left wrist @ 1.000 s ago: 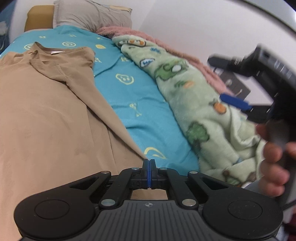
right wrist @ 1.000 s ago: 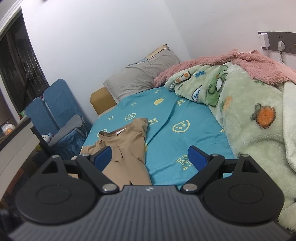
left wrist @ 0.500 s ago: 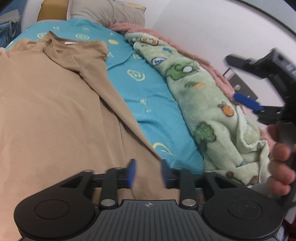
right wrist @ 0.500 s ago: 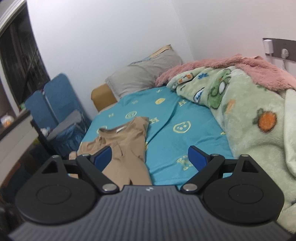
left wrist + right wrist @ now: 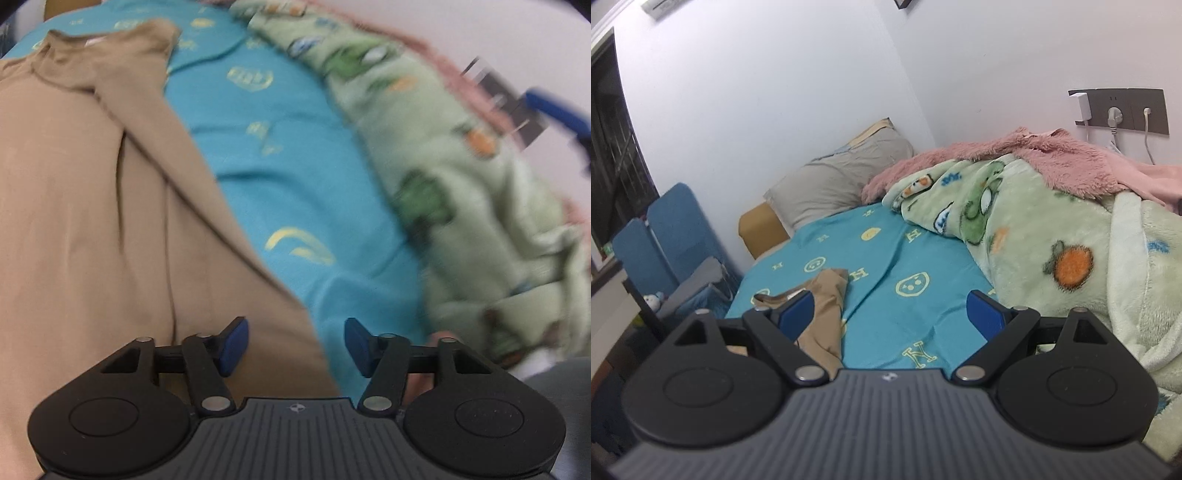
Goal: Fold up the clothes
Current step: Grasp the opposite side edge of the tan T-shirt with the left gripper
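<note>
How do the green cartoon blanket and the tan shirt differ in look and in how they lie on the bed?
The green blanket is fluffy, printed with cartoon figures; the tan shirt is thin, plain cloth. The blanket is bunched in a heap along the wall side; the shirt is spread nearly flat, one side folded inward. A pink blanket drapes over the green one; nothing covers the shirt. Both rest on the teal sheet.

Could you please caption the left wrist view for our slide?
Open left tool above tan shirt spread on teal bedsheet.
</note>
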The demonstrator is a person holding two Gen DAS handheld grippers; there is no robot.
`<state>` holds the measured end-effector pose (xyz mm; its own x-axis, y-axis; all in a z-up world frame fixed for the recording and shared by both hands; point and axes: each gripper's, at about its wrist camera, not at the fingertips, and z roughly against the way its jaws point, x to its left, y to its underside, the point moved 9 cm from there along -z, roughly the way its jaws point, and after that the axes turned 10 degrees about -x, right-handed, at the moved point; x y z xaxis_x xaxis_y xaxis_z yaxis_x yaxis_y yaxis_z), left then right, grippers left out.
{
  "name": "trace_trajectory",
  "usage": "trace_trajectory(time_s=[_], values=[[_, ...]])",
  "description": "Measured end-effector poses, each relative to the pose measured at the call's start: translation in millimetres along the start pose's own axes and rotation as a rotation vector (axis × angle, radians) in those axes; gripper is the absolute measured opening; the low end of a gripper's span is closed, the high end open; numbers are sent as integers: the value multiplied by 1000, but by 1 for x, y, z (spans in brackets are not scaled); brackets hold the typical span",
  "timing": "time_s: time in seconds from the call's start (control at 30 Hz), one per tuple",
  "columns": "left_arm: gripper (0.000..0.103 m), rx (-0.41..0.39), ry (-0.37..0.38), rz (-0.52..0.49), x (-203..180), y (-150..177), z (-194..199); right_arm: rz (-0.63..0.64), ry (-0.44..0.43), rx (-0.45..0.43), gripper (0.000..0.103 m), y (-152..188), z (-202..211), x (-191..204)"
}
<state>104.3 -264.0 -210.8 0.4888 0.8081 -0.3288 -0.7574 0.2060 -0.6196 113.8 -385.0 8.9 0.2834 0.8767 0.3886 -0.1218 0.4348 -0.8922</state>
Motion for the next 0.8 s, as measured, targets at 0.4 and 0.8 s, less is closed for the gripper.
trace_trajectory(time_s=[0.4, 0.8], values=[[4, -125, 110, 223, 39, -22, 79, 1, -9, 22, 91, 6, -1, 3], [2, -162, -82, 373, 150, 17, 142, 117, -82, 126, 91, 37, -4, 42]])
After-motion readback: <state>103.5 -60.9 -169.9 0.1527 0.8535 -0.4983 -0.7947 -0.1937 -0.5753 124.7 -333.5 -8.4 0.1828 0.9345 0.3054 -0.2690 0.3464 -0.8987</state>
